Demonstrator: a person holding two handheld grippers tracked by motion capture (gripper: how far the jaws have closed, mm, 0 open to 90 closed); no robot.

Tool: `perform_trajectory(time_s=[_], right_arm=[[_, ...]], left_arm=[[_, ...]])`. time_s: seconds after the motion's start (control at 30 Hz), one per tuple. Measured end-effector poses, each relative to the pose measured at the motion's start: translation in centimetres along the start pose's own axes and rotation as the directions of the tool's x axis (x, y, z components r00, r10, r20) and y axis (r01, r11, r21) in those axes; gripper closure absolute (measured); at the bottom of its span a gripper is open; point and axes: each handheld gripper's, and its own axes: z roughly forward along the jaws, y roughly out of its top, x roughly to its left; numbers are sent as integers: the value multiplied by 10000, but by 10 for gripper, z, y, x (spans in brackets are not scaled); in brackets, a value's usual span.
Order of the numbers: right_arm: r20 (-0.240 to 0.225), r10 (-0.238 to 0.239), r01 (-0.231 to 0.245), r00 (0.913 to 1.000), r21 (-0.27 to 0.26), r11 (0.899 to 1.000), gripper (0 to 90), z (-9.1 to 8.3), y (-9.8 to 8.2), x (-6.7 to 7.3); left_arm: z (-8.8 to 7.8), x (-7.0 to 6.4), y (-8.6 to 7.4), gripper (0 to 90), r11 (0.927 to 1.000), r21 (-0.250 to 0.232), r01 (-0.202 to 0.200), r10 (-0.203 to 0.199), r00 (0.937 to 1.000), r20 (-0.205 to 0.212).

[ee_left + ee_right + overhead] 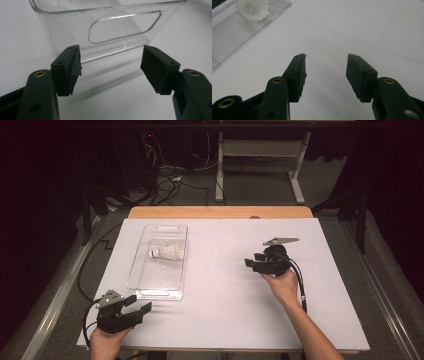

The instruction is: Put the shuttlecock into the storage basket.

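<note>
Clear plastic tray (pixel 159 285) left of centre already holds the shuttlecock (pixel 167 252); my left gripper (pixel 141 306) and right gripper (pixel 248 263) gape empty, so probably little remains.

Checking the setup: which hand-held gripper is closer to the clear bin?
The left hand-held gripper, jaws open beside the clear bin's near end; the right hand-held gripper is farther away.

One white feathered shuttlecock (pixel 167 252) lies on its side in one clear plastic rectangular tray (pixel 145 251) (the tray has a cut-out handle slot at each short end, two in all). One white sheet-covered table (pixel 225 290) with a wooden edge bears them. Two black two-jaw grippers are present: the left gripper (pixel 141 305) and the right gripper (pixel 250 263), each held in one hand, so two hands. Each gripper has two padded jaws, standing apart with nothing between them.
</note>
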Motion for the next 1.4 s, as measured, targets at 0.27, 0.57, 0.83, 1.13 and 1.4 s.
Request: perform_trajectory(time_s=[0.27, 0.57, 0.83, 1.13, 1.4], right_arm=[[83, 139, -139, 9999, -22, 9999, 506, -5, -5, -5], [180, 230, -229, 9996, -43, 9997, 506, -10, -11, -11], [259, 355, -354, 9990, -66, 9994, 506, -15, -15, -15], [347, 553, -547, 9979, -173, 9984, 508, -19, -22, -20], [434, 623, -611, 9971, -285, 9977, 508, -26, -26, -23]], left_arm=[[0, 0, 0, 332, 10000, 3, 2, -2, 10000, -7], [0, 0, 0, 332, 10000, 7, 3, -3, 10000, 4], [0, 0, 0, 332, 10000, -8, 16, -16, 10000, -9], [0, 0, 0, 333, 10000, -6, 28, -28, 10000, 10], [0, 0, 0, 333, 10000, -26, 35, -35, 10000, 1]])
